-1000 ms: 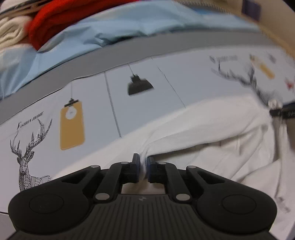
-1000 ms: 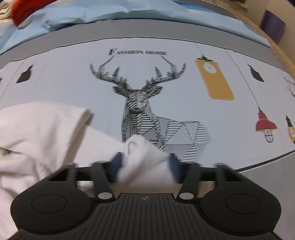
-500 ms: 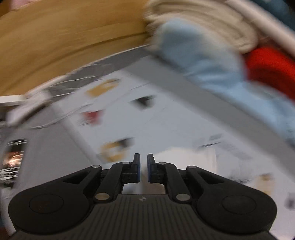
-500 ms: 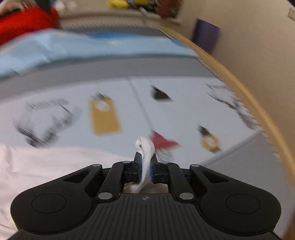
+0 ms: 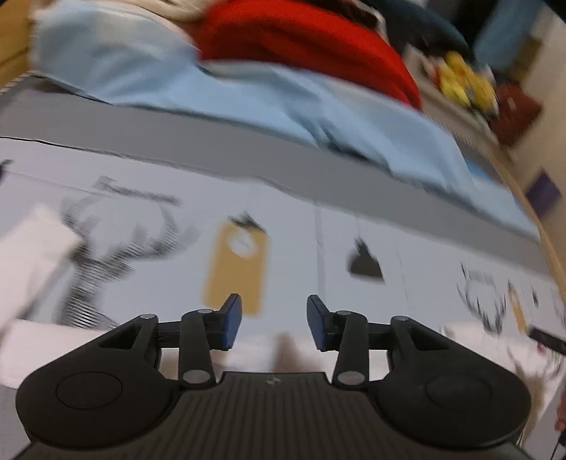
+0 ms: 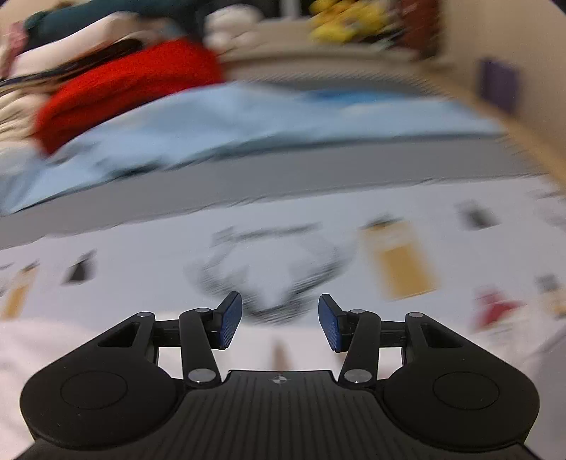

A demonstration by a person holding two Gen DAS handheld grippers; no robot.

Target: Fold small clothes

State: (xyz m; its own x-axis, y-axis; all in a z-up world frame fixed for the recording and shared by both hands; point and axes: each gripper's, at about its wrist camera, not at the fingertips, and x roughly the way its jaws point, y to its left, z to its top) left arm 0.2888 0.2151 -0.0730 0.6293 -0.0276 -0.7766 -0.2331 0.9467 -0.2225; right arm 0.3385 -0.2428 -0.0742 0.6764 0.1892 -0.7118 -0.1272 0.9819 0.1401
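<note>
A pale printed sheet (image 5: 148,184) fills the middle of both views, with deer heads (image 5: 116,244), an ochre tag (image 5: 237,265) and a black lamp (image 5: 366,263). A grey band (image 6: 283,177) crosses above it. Higher lie light-blue bedding (image 6: 247,120) and a red fabric (image 5: 300,46); blurred yellow objects (image 6: 346,17) sit upper right.

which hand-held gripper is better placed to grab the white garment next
Probably the left hand-held gripper: open, with the white garment beside and below it. The right hand-held gripper, also open, mostly faces printed sheet.
</note>
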